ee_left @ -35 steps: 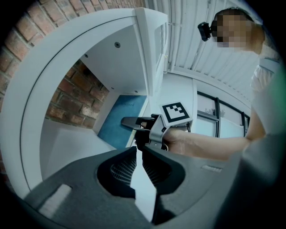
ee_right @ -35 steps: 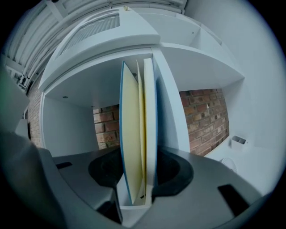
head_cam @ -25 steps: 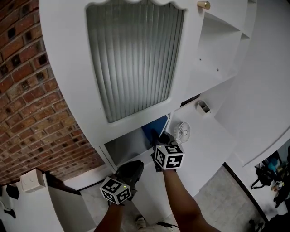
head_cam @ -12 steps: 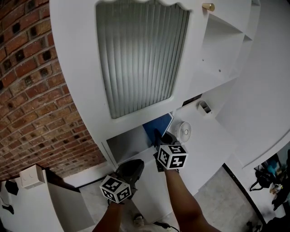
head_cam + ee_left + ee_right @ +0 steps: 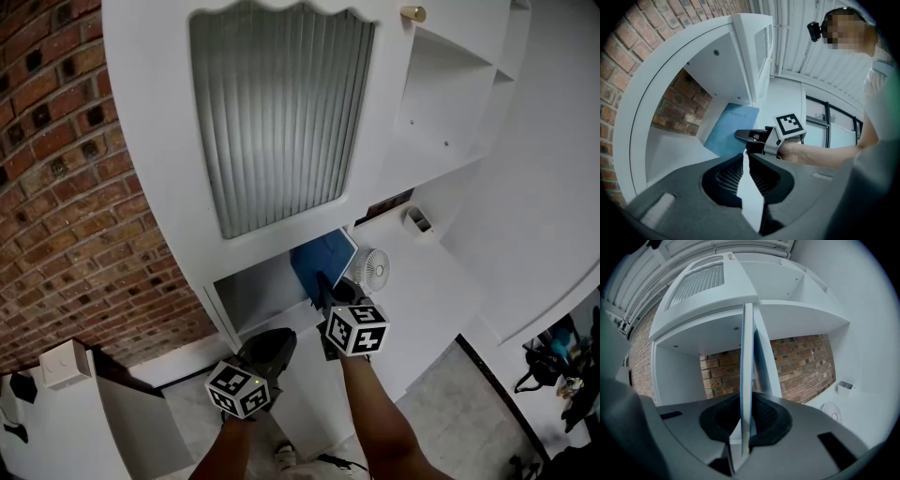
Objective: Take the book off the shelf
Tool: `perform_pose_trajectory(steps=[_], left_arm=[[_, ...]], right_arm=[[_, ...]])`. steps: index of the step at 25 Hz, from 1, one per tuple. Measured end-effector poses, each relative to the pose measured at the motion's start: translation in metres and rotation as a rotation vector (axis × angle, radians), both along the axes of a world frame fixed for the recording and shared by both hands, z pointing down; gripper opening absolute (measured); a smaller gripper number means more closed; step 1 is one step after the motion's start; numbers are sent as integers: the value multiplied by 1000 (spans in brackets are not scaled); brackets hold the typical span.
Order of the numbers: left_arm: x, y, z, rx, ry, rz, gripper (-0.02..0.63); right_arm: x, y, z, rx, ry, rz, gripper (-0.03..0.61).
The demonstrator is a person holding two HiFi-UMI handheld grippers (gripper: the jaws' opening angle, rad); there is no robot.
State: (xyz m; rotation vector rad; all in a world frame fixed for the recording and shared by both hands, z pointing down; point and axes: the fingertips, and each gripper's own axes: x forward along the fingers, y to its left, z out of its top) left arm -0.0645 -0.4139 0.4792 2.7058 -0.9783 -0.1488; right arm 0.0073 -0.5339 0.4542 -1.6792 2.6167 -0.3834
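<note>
My right gripper [image 5: 746, 420] has its jaws pinched on the near edge of the book [image 5: 747, 357]. I see the thin blue book edge-on there, standing upright and running straight up between the pads. From my left gripper's view, the right gripper [image 5: 744, 136] reaches in level and meets the blue cover [image 5: 730, 129] at its near edge. My left gripper [image 5: 743, 157] has its jaws drawn together at the tips with nothing between them. It hangs lower and nearer to me, well apart from the book and taking no part.

In the head view the book [image 5: 321, 255] sits at the mouth of the shelf [image 5: 258, 295], the low open compartment under the cabinet door [image 5: 281, 112] with ribbed glass. Its upper corner tips out past the opening, close to the small fan [image 5: 367, 270] on the ledge at the right. The brick wall [image 5: 66, 187] shows behind and to the left.

I judge the grasp done and the withdrawal only begun. I cannot tell whether the lower edge has lifted off the shelf floor. What is left is to draw the book fully out of the compartment, keeping it clear of the door above and the fan beside it.
</note>
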Motion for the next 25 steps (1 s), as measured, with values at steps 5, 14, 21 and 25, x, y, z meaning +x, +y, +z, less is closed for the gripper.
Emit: perform_pose_trajectory(steps=[5,14,21,25], left_arm=[[3,6,-2,2,-3,-1,25],[12,21,-5,6,-7,-4,25],[20,35,-7,6,-13,-5,25],[22,45,-7,9,-19,-5,25]], right_arm=[[4,11,1,3,-14,-9,55],[13,34,2,-9,-67,-38,54],[19,56,4,-19,-124,-61,54],[21,68,4,-11,-132,-65,54]])
